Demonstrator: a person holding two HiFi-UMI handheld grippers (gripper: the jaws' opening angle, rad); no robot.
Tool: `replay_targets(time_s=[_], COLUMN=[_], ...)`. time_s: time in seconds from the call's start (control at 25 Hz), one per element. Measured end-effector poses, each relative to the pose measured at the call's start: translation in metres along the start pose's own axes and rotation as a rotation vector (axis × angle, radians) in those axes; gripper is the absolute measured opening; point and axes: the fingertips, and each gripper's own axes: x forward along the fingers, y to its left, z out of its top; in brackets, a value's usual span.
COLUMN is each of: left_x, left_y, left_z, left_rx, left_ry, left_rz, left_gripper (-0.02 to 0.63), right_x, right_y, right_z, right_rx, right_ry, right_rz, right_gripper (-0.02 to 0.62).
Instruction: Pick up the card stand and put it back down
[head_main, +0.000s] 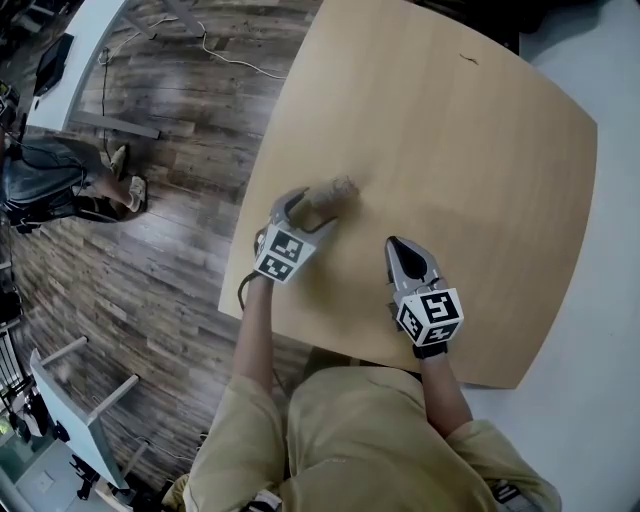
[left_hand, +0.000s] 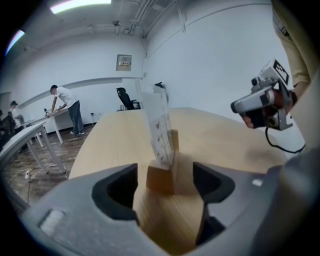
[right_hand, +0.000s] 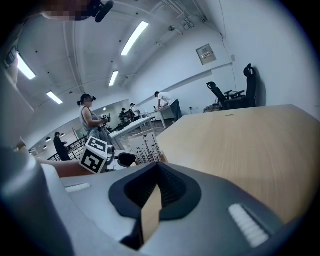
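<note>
The card stand (head_main: 335, 192) is a small wooden block with a printed clear card upright in it, standing on the light wooden table (head_main: 480, 150). In the left gripper view the block (left_hand: 161, 177) sits between the jaws of my left gripper (left_hand: 165, 189), with a gap on each side, so the pads do not press on it. From the head view the left gripper (head_main: 312, 210) reaches the stand from the near left. My right gripper (head_main: 396, 245) hovers to the right of it, apart from the stand, jaws together and empty (right_hand: 155, 182).
The table's left edge (head_main: 250, 210) lies close to the left gripper, with dark plank floor (head_main: 150, 250) beyond it. A white desk (head_main: 75, 60) and a seated person (head_main: 60, 180) are at the far left. Other people (left_hand: 67, 107) and office chairs (right_hand: 235, 92) stand in the background.
</note>
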Motion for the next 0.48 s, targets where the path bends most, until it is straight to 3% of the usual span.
replay_targets(time_s=[0.32, 0.48], left_x=[0.032, 0.039], left_y=[-0.004, -0.002], left_z=[0.005, 0.013], left_rx=[0.032, 0.043], left_ry=[0.026, 0.022], left_rz=[-0.030, -0.032], left_gripper=[0.324, 0.275], right_x=[0.004, 0.004], right_y=[-0.020, -0.022], right_z=[-0.014, -0.016], right_rx=[0.049, 0.061], right_ry=[0.017, 0.020], right_rz=[-0.011, -0.013], right_gripper=[0.005, 0.005])
